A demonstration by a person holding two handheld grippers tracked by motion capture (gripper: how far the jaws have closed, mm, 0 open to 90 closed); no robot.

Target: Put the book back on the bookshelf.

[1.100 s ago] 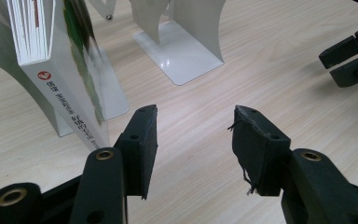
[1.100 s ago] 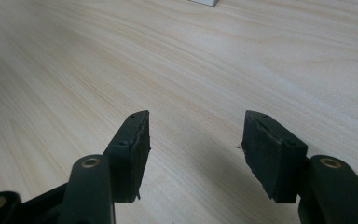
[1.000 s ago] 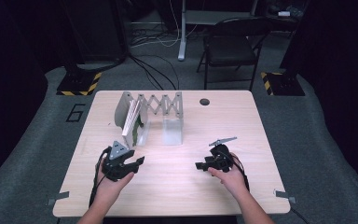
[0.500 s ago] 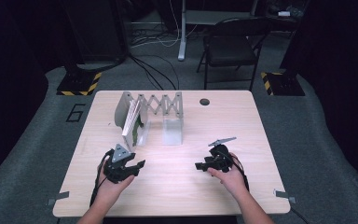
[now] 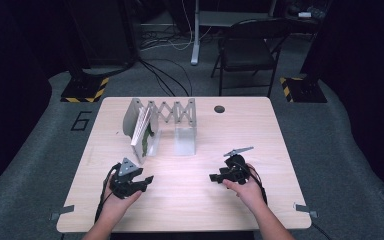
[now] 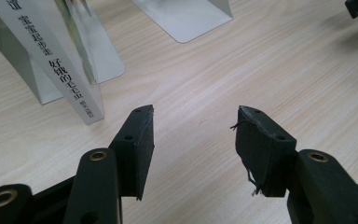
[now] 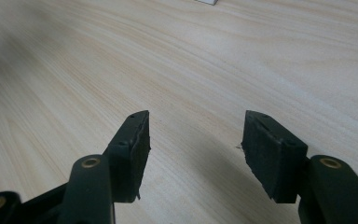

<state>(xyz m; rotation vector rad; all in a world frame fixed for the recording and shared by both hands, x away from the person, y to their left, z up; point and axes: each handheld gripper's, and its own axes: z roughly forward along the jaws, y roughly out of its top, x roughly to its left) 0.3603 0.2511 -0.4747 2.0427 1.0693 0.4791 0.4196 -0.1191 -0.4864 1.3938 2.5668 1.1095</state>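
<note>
Two black two-jaw grippers sit low over the pale wood-grain table [image 5: 190,200], one in each of my hands, and both have their jaws apart with nothing between them. My left gripper [image 6: 193,133] points toward the thin white book with printed characters on its spine [image 6: 58,56], which leans tilted in the grey metal expanding book rack [image 5: 167,112]; I judge that lean is why I come at it from the front, where the spine's lower corner is exposed. The book sits near the left gripper but apart from it, with bare table between. My right gripper [image 7: 193,140] rests apart over open wood, clear of everything, probably waiting to steady the rack or take the book. The rack's flat grey metal foot plate [image 6: 186,16] lies ahead and to the right of the book, so the gap between plate and book is my lane. The near table edge lies just behind my hands [image 5: 117,200].
</note>
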